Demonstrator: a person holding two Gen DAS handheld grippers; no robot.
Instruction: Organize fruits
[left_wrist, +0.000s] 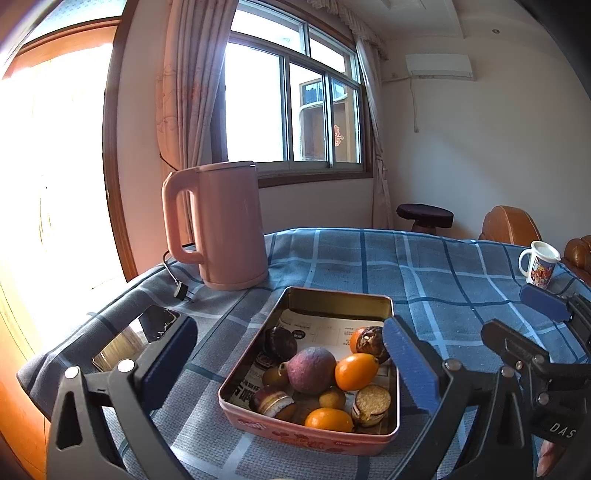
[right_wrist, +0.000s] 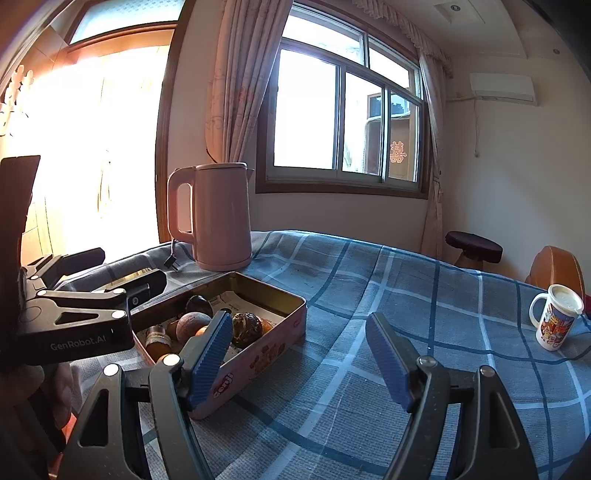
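Observation:
A pink rectangular tin (left_wrist: 334, 297) sits on the blue checked tablecloth. It holds a purple passion fruit (left_wrist: 311, 370), orange kumquats (left_wrist: 355, 371), a dark mottled fruit (left_wrist: 371, 341) and round chocolate pies (left_wrist: 371, 404). My left gripper (left_wrist: 288, 328) stands wide open just before the tin, one pad left of it and the other near its right rim, pressing on nothing. My right gripper (right_wrist: 299, 321) is open to the right of the tin (right_wrist: 258, 354), holding nothing. In the left wrist view the right gripper (left_wrist: 506, 310) shows at the right; in the right wrist view the left gripper (right_wrist: 133, 267) is at the left.
A pink kettle (left_wrist: 221, 225) stands behind the tin, its plug (left_wrist: 181, 291) lying on the cloth. A shiny phone-like slab (left_wrist: 125, 339) lies by the left finger. A printed mug (right_wrist: 554, 321) sits at the far right. A stool (left_wrist: 424, 216) and brown chair (left_wrist: 509, 225) stand beyond the table.

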